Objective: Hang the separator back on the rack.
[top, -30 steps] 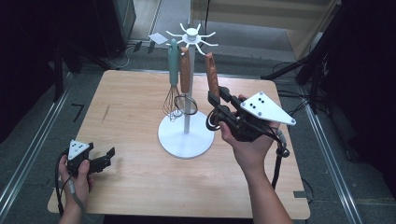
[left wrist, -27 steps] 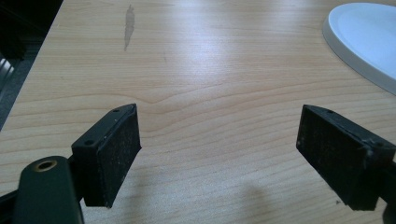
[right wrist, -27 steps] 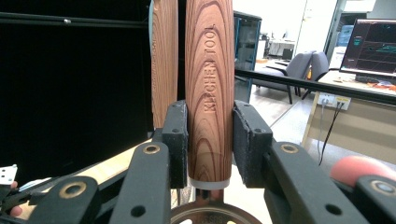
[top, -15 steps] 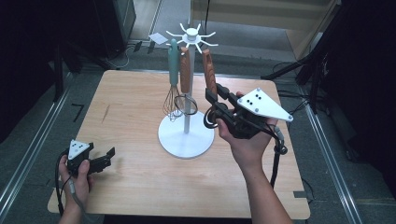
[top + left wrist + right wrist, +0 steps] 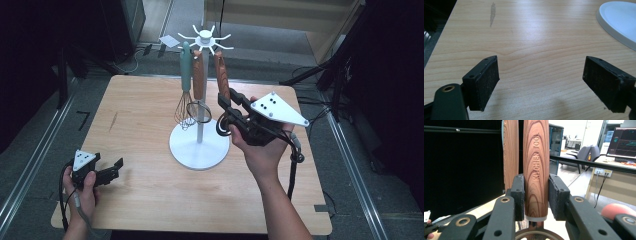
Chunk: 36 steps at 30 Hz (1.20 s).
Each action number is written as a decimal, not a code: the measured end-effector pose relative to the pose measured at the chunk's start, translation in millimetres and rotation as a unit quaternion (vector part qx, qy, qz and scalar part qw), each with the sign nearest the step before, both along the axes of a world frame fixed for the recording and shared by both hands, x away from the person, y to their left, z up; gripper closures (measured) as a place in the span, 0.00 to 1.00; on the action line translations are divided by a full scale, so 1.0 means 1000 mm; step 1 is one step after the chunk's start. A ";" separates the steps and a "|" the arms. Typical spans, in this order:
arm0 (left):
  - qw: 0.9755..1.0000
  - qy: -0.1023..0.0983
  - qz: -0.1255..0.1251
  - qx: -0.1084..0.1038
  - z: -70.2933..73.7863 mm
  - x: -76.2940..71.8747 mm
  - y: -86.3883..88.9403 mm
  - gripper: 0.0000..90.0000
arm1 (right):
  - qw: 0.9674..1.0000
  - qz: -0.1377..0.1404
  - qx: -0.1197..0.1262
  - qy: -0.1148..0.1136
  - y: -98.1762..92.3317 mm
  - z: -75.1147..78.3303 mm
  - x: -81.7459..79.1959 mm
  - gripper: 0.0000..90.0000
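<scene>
1. My right gripper [image 5: 536, 195] clamped the wooden-handled utensil [image 5: 535, 167] low on its handle, beside the white rack [image 5: 199, 150], keeping it upright for hanging or lifting.
2. My left gripper [image 5: 549, 82] rested wide apart and empty over the table [image 5: 536, 37], out of the way near its front corner.

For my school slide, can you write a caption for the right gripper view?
Right gripper clamps a hanging wooden handle engraved KITCHEN TOOL, beside a second wooden handle.
</scene>
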<state>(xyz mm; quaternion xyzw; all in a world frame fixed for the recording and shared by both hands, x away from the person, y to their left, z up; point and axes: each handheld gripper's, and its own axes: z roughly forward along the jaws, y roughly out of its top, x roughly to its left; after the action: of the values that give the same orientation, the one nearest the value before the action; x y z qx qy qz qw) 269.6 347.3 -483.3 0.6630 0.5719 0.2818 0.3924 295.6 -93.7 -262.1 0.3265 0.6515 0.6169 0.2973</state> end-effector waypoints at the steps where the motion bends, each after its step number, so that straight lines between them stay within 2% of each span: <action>1: 1.000 0.000 0.000 0.000 0.000 0.000 0.000 0.16 | 1.000 -0.001 -0.002 -0.002 0.001 0.000 0.001 0.78; 8: 1.000 0.000 0.000 0.000 0.000 0.000 0.000 0.16 | 1.000 -0.001 -0.002 0.002 0.003 -0.003 0.004 0.78; 11: 1.000 0.000 0.000 0.000 0.000 0.000 0.000 0.16 | 1.000 0.006 0.006 0.007 0.004 -0.003 0.004 0.77; 15: 1.000 0.000 -0.001 -0.001 0.000 0.000 0.000 0.16 | 1.000 0.007 0.006 0.008 0.005 -0.006 0.003 0.60; 20: 1.000 0.000 0.000 0.000 0.000 0.000 0.000 0.16 | 1.000 -0.010 0.009 0.009 0.001 -0.013 0.003 0.51; 27: 1.000 -0.001 -0.002 0.000 0.000 0.001 -0.001 0.16 | 0.999 -0.023 0.013 0.024 -0.008 -0.029 0.001 0.35; 36: 1.000 0.004 -0.002 0.009 0.000 0.002 -0.003 0.16 | 0.999 -0.031 0.011 0.031 -0.022 -0.048 -0.002 0.31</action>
<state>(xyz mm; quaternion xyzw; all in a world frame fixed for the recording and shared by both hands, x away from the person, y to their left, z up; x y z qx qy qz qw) 271.8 344.6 -483.4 0.6691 0.5693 0.2834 0.3846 293.7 -115.5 -310.0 0.3686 0.6430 0.6044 0.2920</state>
